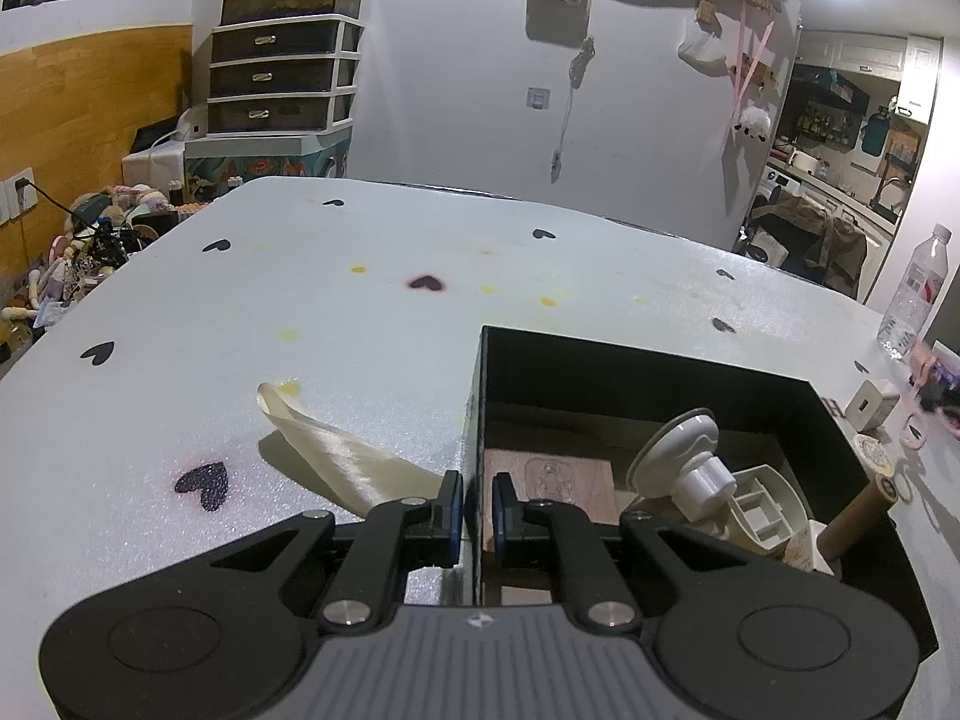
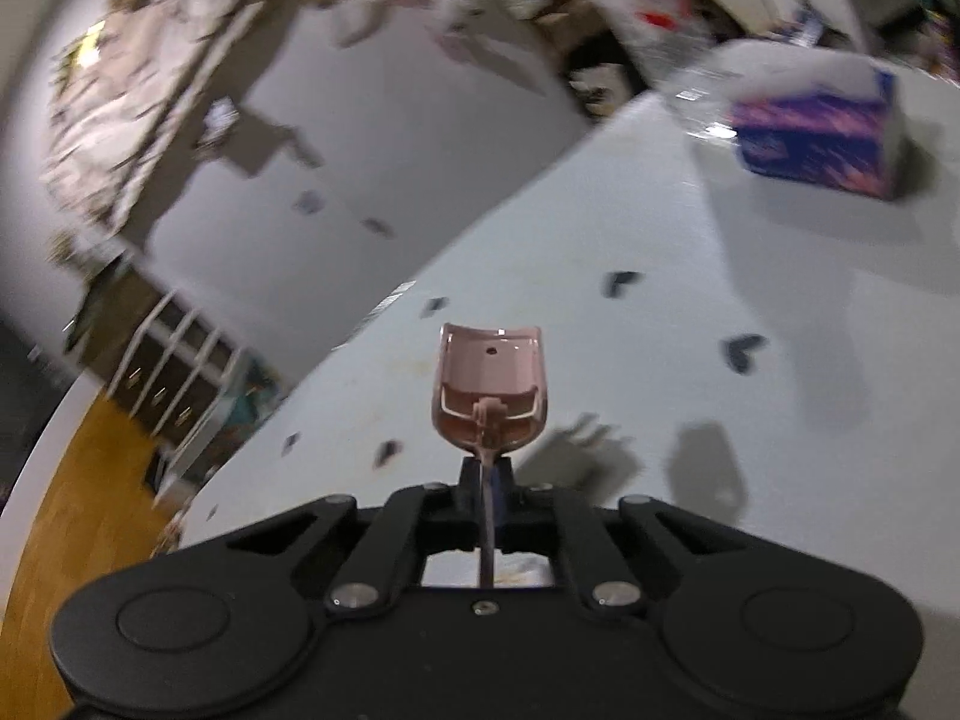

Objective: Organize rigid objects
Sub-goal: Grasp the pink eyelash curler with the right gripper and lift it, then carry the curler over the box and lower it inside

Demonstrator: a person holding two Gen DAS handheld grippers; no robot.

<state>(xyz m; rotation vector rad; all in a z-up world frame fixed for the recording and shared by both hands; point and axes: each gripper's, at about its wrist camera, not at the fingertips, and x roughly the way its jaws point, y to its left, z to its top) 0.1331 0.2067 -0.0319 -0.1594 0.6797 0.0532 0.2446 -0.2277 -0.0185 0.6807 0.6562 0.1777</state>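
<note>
Left gripper [image 1: 477,513] was seen low at the 6 o'clock edge of the left wrist view, its jaws clamped on the near-left wall of a black open box [image 1: 660,387]; one finger sat outside the wall, the other inside. The box stood on the white worktop [image 1: 360,312], which was printed with black hearts and marked with yellow stains.

Inside the box were noted: a brown wooden block [image 1: 549,480] with a carved figure, lying flat just ahead of the inner finger; a white suction-cup mount [image 1: 684,456], tilted, toward 3 o'clock of the block; a cream slotted plastic tray [image 1: 765,507] leaning beside it; and a brown cardboard tube [image 1: 858,510] propped against the box's right wall. A cream ribbon [image 1: 336,450] lay curled on the worktop just outside the box, at 9 o'clock of it.

At the 3 o'clock edge of the worktop, well apart from the box, a clear water bottle [image 1: 915,294] stood upright, and a small white cube [image 1: 870,402] was recorded near it.

Right gripper [image 2: 487,480] was seen with jaws clenched on the thin handle of a pink eyelash curler [image 2: 489,384], its curved head pointing to 12 o'clock above the worktop. The right wrist view was tilted and blurred. A blue-and-purple carton [image 2: 822,138] sat on the worktop at 2 o'clock, far from the curler.
</note>
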